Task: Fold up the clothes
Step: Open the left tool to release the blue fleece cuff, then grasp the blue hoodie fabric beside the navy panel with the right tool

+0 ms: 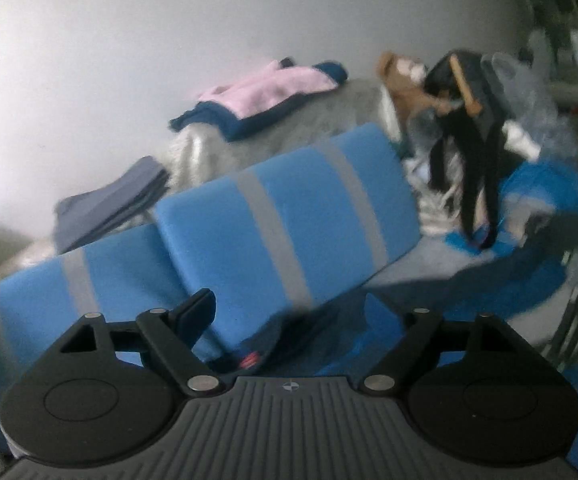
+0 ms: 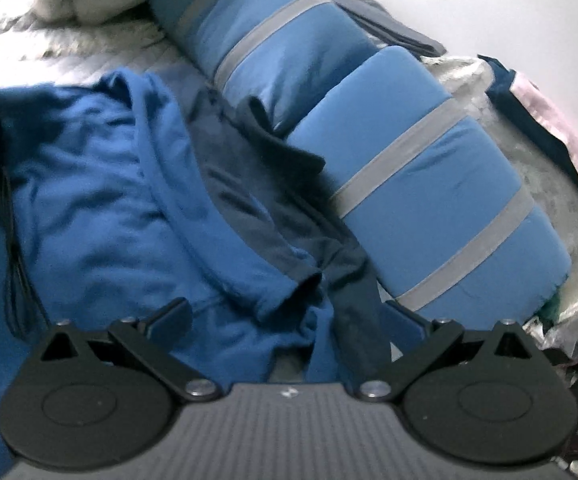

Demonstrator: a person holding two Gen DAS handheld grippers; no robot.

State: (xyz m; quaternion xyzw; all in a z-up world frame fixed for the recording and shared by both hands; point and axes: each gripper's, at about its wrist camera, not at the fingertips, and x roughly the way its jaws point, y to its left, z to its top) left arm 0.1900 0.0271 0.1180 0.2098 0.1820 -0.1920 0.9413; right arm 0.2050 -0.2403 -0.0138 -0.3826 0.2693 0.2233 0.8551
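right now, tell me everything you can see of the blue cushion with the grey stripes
The blue cushion is long and padded, in smooth-looking light blue fabric crossed by grey bands. It looks made of two bolster-like sections set end to end, with a crease where they meet. It lies lengthwise on the pale bed cover. A dark garment lies against its near side, with a rumpled blue garment beyond that.
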